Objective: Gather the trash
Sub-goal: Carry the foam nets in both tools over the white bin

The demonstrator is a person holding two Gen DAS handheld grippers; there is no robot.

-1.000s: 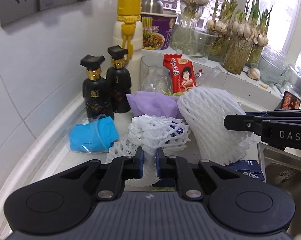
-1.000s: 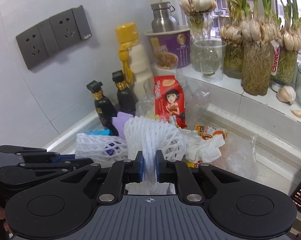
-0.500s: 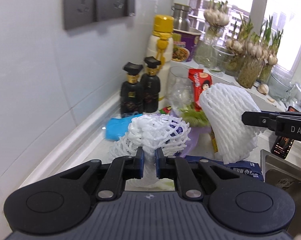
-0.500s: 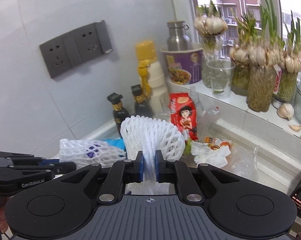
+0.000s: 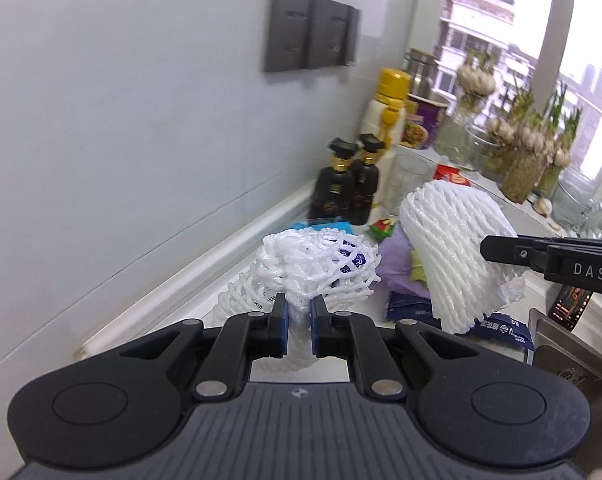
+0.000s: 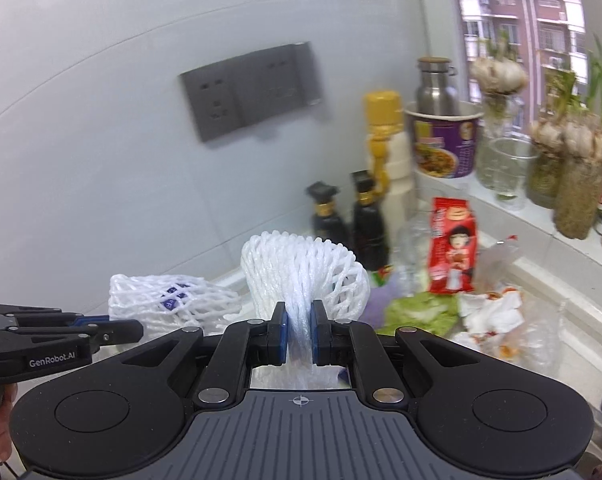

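The pale tiled wall [image 5: 121,120] fills my left, with the grey socket panel [image 6: 253,88] high on it, and the countertop [image 5: 205,276] runs along its foot toward the window. I hold both grippers level above the near end of that counter, side by side and pointing toward the far corner. My right gripper [image 6: 299,334] has its jaws closed narrow on the gathered end of the large plain foam net [image 6: 301,276], which fans out upward in front of it — held clear of the counter. My left gripper [image 5: 299,324] pinches the smaller foam net with blue labels [image 5: 321,264] the same way, just left of the other. Past them on the counter lie green scraps [image 6: 419,312], crumpled white wrapping [image 6: 489,312] and a red snack packet [image 6: 453,244]; two dark bottles [image 5: 349,184] stand against the wall.
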